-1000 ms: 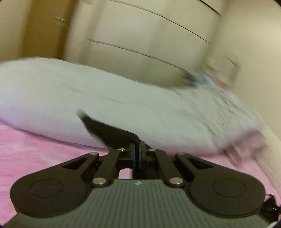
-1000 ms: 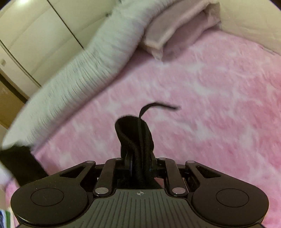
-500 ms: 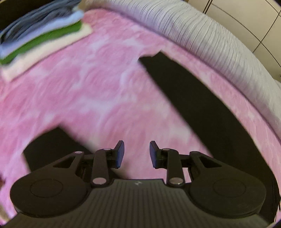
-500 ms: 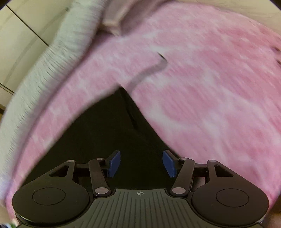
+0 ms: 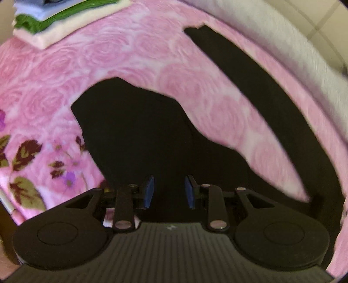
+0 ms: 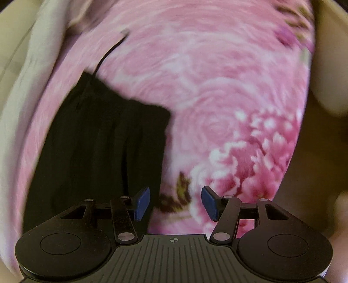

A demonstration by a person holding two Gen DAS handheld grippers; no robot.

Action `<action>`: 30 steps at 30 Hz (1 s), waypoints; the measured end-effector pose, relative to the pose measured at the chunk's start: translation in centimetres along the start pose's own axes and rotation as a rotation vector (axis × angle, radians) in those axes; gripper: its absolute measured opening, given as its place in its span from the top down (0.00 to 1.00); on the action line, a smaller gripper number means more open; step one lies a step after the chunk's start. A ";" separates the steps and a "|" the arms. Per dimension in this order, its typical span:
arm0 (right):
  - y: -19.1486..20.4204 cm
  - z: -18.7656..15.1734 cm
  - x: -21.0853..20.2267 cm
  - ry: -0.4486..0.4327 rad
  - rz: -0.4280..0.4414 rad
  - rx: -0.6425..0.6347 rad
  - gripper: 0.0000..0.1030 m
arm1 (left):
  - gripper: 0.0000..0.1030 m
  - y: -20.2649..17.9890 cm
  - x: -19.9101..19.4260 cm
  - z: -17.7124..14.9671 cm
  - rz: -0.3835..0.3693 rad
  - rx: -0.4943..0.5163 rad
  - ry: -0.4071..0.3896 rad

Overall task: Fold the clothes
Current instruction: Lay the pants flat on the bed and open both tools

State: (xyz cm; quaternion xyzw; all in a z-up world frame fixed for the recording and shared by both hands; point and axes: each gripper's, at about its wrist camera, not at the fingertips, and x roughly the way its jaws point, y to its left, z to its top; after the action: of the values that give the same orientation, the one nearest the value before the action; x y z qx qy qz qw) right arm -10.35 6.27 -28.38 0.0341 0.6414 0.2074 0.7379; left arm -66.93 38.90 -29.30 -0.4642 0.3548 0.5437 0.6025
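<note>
A pair of black trousers (image 5: pixel 139 139) lies spread flat on the pink rose-pattern blanket (image 5: pixel 121 50), its two legs splayed apart with pink showing between them. My left gripper (image 5: pixel 169 191) is open and empty just above one leg. In the right wrist view the gathered waistband end of the trousers (image 6: pixel 104 141) lies at left, with a thin black drawstring (image 6: pixel 108 52) trailing away. My right gripper (image 6: pixel 175 203) is open and empty, its left finger at the garment's edge, the rest over bare blanket.
A stack of folded clothes (image 5: pixel 58 19), cream, green and pale blue, sits at the far left of the bed. A white ribbed duvet (image 5: pixel 282 43) runs along the far side and also shows in the right wrist view (image 6: pixel 28 71). A cream wall (image 6: pixel 326 65) is at right.
Both grippers were shut on the black trousers a second ago, held up. They have since opened and let go, and the trousers now lie flat on the blanket. Both grippers have lowered closer.
</note>
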 end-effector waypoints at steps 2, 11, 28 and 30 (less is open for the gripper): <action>1.8 -0.4 -0.1 0.031 -0.036 -0.145 0.44 | 0.75 -1.8 -0.1 -1.2 0.048 0.069 0.039; 4.5 -1.6 0.7 0.139 -0.105 -0.561 0.44 | 0.75 -7.4 -2.5 -8.1 0.243 0.245 0.087; 3.6 -1.2 -0.3 0.186 -0.053 -0.713 0.44 | 0.71 -11.7 -6.7 -14.1 0.323 0.266 0.040; 3.3 -1.3 0.1 0.190 -0.052 -0.704 0.44 | 0.71 -11.7 -6.1 -14.3 0.329 0.282 0.042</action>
State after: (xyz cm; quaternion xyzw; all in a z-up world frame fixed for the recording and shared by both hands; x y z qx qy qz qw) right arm -12.49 9.04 -27.68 -0.2577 0.5969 0.3991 0.6466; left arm -55.26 23.68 -26.12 -0.3226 0.5108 0.5698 0.5570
